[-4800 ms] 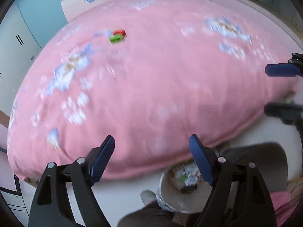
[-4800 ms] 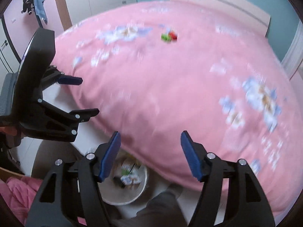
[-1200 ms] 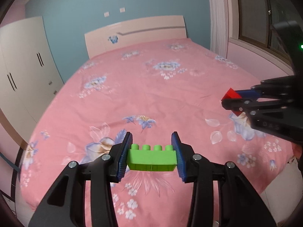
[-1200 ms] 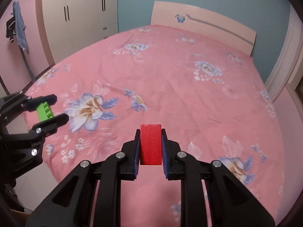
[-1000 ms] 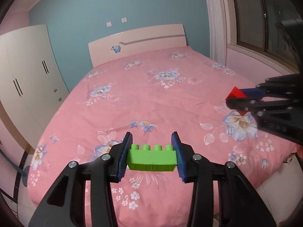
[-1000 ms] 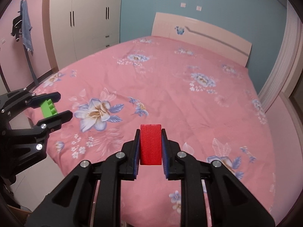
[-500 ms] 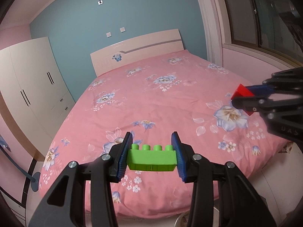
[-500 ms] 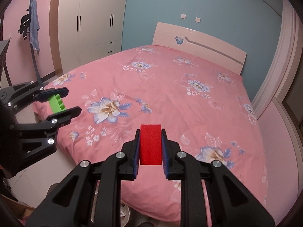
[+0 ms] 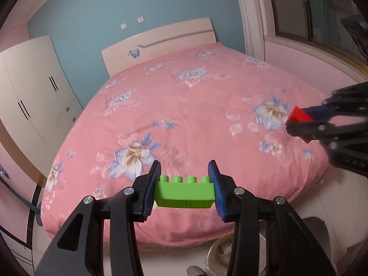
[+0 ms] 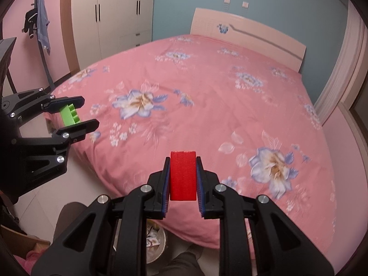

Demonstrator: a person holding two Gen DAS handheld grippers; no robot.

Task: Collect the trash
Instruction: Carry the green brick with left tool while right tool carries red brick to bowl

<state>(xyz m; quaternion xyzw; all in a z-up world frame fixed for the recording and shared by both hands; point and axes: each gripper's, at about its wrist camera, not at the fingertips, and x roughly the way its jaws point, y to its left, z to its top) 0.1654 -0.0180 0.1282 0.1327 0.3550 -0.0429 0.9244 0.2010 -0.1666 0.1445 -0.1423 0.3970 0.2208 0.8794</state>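
Observation:
My left gripper [image 9: 184,188] is shut on a green studded toy brick [image 9: 184,194], its blue pads pressing both ends. My right gripper [image 10: 182,179] is shut on a red block [image 10: 182,176]. Each shows in the other's view: the right gripper [image 9: 299,122] with the red block [image 9: 299,118] at the right edge, the left gripper [image 10: 73,112] with the green brick [image 10: 69,115] at the left. Both hang over the foot of the pink flowered bed [image 9: 195,115]. A round white bin [image 10: 156,246] with scraps inside stands on the floor below, partly hidden by the fingers.
The bin [image 9: 220,253] peeks out under the bed's foot edge. A person's leg [image 10: 69,220] and foot [image 10: 184,264] are beside it. A white wardrobe [image 9: 30,105] lines the left wall, the headboard [image 10: 248,36] and a window sill [image 9: 322,53] lie beyond.
Both grippers have drawn back from the bed toward its foot and sunk a little, each keeping its block. The floor and the bin have come into view below.

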